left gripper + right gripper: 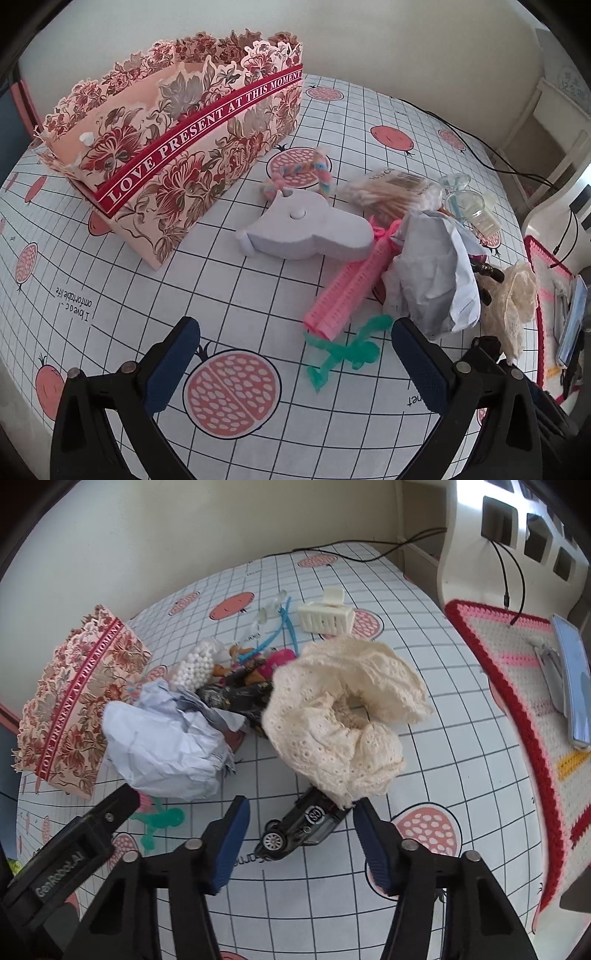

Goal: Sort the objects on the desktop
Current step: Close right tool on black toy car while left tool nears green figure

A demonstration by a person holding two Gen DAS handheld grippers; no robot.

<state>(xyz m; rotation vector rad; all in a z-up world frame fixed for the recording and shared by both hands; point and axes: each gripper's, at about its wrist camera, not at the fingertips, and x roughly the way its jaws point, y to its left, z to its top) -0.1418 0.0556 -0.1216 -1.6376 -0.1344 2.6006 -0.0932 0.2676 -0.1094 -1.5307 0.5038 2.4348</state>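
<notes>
Black toy car (301,829), number roundel, seemingly tipped sideways

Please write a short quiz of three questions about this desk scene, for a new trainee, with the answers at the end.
1. True or false: the toy car lies between the fingers of the right gripper.
2. Which thing partly covers the toy car?
A. the lace scrunchie
B. the crumpled paper
C. the flowered box
3. Fill in: the left gripper hangs over a printed ______ on the tablecloth.

Key: 1 true; 2 A; 3 pomegranate.
</notes>
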